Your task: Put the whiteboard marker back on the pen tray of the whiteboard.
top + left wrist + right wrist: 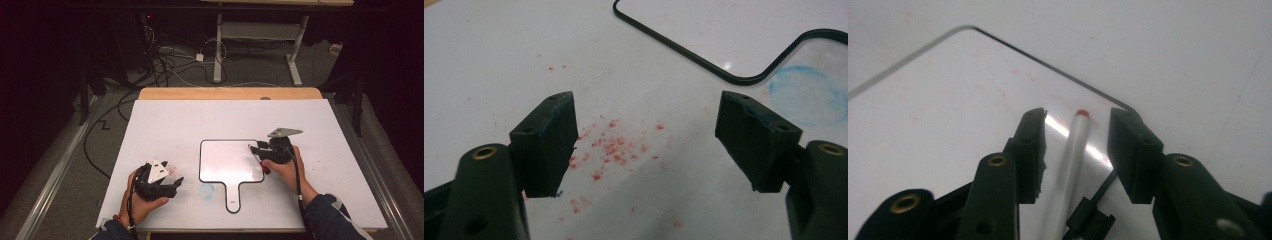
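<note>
We see a pen [1072, 165], white with a red tip, lying on the board [222, 160] between the jaws of the right gripper [1075, 150]; the jaws stand apart from it on both sides, not pinching, with a gap each way. The pen's tip points toward the board's far edge at about twelve o'clock in the right gripper view. In the high view the right gripper [260, 148] sits at the board's three o'clock edge. The left gripper [172, 184], at the board's eight o'clock, hangs over the table [165, 125] with jaws spread wide and nothing between them, above red specks [611, 147] and near a blue smudge [809, 95].
</note>
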`<control>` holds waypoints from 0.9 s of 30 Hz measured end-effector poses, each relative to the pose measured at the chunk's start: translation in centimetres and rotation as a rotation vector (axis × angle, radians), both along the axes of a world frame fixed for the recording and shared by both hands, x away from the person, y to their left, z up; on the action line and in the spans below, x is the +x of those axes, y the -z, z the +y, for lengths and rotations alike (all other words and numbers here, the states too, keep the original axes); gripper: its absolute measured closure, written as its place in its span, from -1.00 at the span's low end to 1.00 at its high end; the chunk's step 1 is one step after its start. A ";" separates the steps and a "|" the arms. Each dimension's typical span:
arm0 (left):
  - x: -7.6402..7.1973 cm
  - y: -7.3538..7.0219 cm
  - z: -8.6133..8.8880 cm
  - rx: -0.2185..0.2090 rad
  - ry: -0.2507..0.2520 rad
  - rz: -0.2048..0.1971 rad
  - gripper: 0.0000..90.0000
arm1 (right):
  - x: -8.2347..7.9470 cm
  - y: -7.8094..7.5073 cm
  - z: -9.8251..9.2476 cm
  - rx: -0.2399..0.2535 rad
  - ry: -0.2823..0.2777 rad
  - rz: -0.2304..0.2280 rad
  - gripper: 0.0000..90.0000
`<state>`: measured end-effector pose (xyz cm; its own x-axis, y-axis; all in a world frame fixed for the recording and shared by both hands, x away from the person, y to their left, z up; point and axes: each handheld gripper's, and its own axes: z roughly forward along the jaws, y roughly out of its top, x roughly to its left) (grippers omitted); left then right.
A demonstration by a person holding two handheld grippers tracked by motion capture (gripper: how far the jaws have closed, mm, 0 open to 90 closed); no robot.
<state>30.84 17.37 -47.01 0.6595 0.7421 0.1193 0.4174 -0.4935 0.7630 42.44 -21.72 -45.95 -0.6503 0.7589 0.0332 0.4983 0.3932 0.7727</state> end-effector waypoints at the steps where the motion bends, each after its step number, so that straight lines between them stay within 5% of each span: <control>1: 0.0 0.0 -0.1 0.001 0.002 0.001 -0.46 | -0.1 0.1 0.5 -0.058 -0.003 -0.015 0.27; 5: 0.0 0.1 -0.2 0.014 0.009 0.006 -0.46 | 0.2 0.9 1.0 -0.167 0.001 -0.040 0.27; 12: 0.0 0.2 -0.2 0.014 0.009 0.008 -0.46 | 0.4 0.8 -0.7 -0.152 0.058 -0.034 0.30; 27: -0.1 0.0 -0.1 0.011 0.014 0.004 -0.46 | 0.0 0.9 -1.6 -0.122 -0.001 -0.001 0.22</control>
